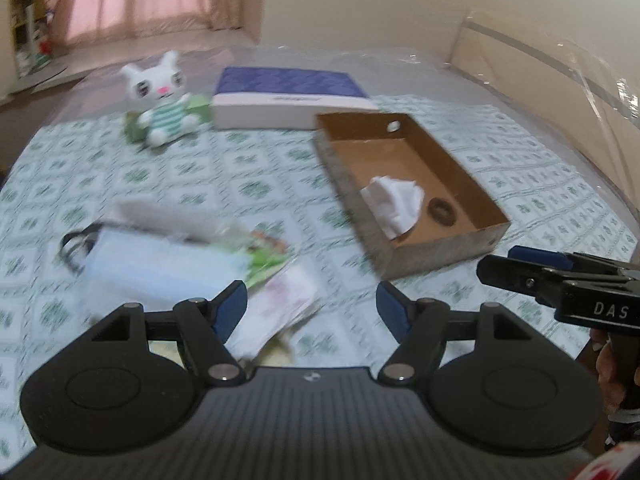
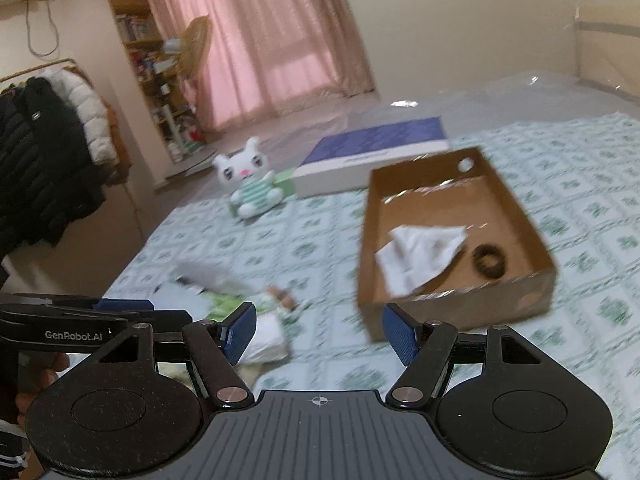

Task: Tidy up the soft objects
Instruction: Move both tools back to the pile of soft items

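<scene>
Both hand-held grippers, left and right, released, empty. White tissue lies in brown cardboard box; next: grasp pale blue mask.

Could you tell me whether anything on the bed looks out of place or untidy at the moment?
Yes: a loose heap of a face mask, packets and papers lies scattered on the patterned sheet, outside the cardboard box. Only a crumpled white tissue and a dark ring are in the box. The plush bunny sits apart.
</scene>
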`<state>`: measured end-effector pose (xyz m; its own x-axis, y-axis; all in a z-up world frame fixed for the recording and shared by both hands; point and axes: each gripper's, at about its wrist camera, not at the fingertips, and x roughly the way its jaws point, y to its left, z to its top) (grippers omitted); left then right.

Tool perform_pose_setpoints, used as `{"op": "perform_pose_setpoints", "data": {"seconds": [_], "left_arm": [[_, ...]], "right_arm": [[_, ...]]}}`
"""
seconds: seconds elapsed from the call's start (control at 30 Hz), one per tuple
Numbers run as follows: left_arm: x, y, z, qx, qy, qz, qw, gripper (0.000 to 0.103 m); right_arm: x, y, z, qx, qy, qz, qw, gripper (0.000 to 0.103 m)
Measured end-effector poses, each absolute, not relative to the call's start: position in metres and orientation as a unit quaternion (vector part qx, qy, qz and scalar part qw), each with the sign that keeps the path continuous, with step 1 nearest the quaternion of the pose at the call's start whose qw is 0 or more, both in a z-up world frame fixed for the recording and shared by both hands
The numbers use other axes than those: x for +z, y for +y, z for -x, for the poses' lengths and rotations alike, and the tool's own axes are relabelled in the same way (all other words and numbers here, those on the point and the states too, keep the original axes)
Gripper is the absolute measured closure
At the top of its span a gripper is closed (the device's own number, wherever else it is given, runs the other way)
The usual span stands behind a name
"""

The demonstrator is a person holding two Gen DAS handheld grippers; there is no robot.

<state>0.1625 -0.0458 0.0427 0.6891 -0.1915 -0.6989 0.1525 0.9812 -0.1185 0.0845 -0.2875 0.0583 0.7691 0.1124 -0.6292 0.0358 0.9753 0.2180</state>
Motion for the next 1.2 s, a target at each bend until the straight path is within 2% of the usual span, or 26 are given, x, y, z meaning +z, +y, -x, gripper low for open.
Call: {"op": "perform_pose_setpoints", "data": {"seconds": [0.5,0.83,1.2], "left_arm": [[0.026,0.05,-0.107,0.008,0.399,0.065,0.915,0.034],[0.001,0.074,-0.096,0.04,0.427,0.077,0.9,0.034],[0.003,0.091,-0.116,0.052,0.42,0.082,0.902,0.034]], "right_arm": [[0.026,-0.218,-0.089,0.09,0.385,-0.092,0.914,0.033],[0.008,-0.194,-0.099,0.115,0.401,-0.064,0.907,0.033],[-0.004,-0.171,-0.118,0.137,0.402,-0.021,0.905,0.033]]}}
